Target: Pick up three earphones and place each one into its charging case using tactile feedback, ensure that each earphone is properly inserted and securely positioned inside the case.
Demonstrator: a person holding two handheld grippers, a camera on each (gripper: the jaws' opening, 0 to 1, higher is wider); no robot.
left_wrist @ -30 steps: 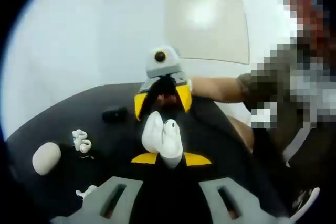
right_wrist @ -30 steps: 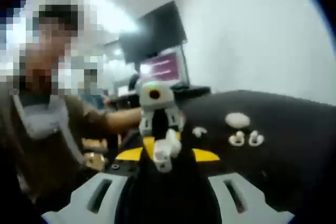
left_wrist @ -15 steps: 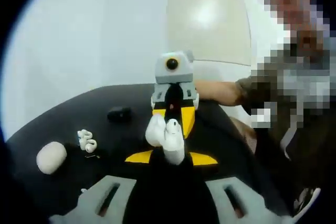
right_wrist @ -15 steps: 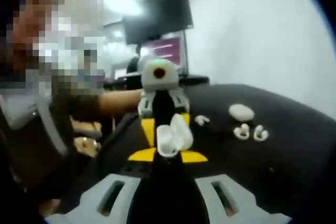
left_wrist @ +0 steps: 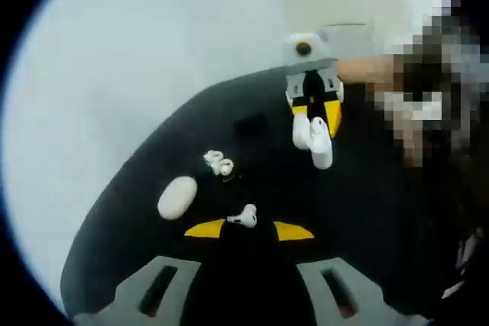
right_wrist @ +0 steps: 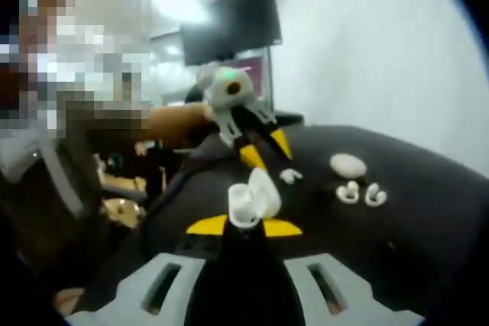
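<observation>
Right gripper (right_wrist: pixel 244 227) is pinching an open white charging case (right_wrist: pixel 254 198); left gripper (left_wrist: pixel 246 228), jaws spread, is hovering beside an earphone (left_wrist: pixel 245 216) near the closed case (left_wrist: pixel 176 197).

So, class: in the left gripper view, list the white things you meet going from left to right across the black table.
Closed case → pair of earphones → single earphone → open case held in the right claw.
</observation>
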